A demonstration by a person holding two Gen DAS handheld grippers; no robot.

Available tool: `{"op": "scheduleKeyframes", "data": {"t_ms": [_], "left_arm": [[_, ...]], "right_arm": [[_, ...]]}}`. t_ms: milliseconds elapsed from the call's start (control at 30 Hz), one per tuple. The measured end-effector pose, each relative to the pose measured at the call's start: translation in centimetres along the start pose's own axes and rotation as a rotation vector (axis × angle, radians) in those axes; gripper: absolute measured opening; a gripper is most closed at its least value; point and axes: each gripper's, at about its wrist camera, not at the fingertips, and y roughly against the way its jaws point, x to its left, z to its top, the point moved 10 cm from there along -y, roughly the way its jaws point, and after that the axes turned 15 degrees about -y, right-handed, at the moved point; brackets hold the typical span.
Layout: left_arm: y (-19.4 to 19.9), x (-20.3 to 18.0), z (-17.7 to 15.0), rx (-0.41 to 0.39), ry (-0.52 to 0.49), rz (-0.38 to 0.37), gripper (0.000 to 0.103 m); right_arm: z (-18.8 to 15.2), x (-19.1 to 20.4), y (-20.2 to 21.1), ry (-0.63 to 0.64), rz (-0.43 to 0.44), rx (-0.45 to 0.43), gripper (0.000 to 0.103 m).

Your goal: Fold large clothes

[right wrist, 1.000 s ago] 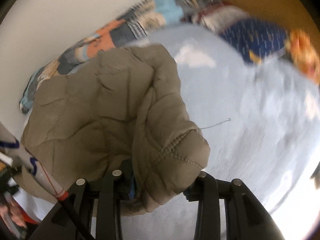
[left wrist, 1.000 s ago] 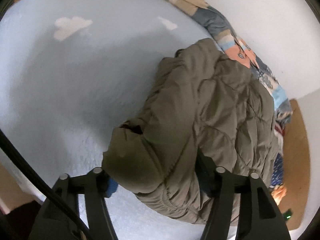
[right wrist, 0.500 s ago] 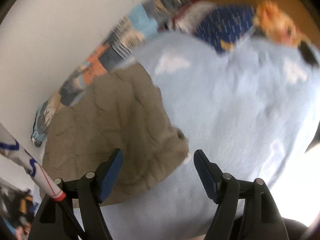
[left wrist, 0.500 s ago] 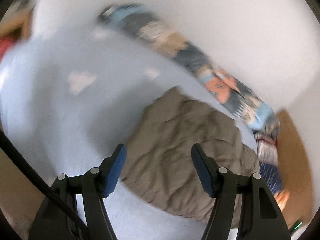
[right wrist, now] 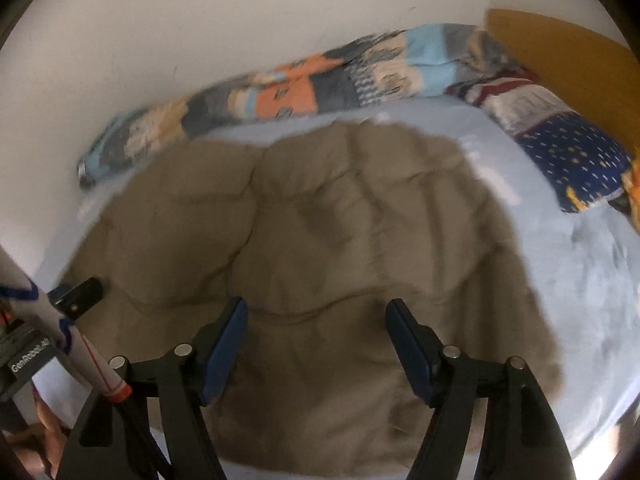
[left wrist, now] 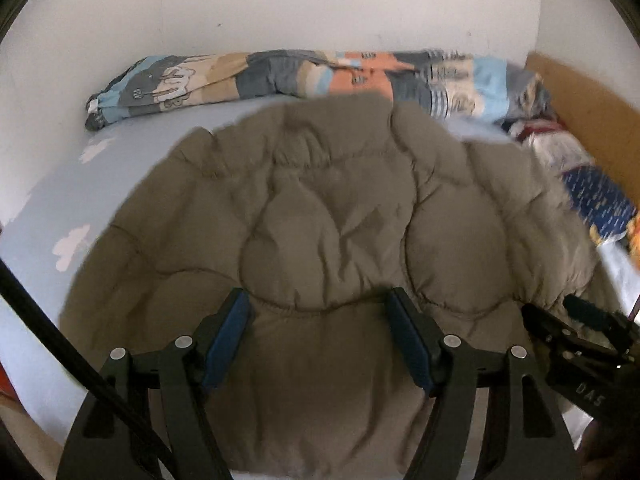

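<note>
An olive-brown quilted jacket (left wrist: 332, 220) lies folded in a broad puffy heap on the light blue bed sheet (left wrist: 52, 200). My left gripper (left wrist: 317, 296) hovers over its near edge. Its jaws are opening and nothing sits between the blue pads. The right wrist view shows the same jacket (right wrist: 320, 220), blurred, on the sheet (right wrist: 580, 280). My right gripper (right wrist: 316, 305) stands open above the near part, with no cloth pinched. The right tool's black body (left wrist: 580, 360) shows at the jacket's right edge.
A rolled patchwork duvet (left wrist: 320, 76) (right wrist: 300, 96) runs along the white wall behind the jacket. At the right are a navy pillow (left wrist: 600, 200) (right wrist: 576, 164) and an orange-brown headboard (left wrist: 580, 88) (right wrist: 560, 48). A person's hand (right wrist: 44, 424) shows at the bottom left.
A second ago each gripper was shut on a fold of the jacket. Both have let go, opened and drawn back, swinging round to face the jacket lying on the bed.
</note>
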Motion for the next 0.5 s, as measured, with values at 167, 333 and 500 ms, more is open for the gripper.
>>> {"op": "scheduleKeyframes", "data": {"t_ms": [167, 333, 500], "left_arm": [[-1.6, -0.3, -0.6, 0.012, -0.06, 0.039, 0.074], [0.3, 0.7, 0.0, -0.062, -0.021, 0.029, 0.074], [2.2, 1.9, 1.5, -0.15, -0.013, 0.131, 0.074]], "right_arm": [[-1.4, -0.5, -3.1, 0.053, -0.067, 0.038, 0.081], [-1.0, -0.7, -2.5, 0.036, -0.055, 0.014, 0.082], [2.7, -0.8, 1.3, -0.01, -0.034, -0.19, 0.081]]}}
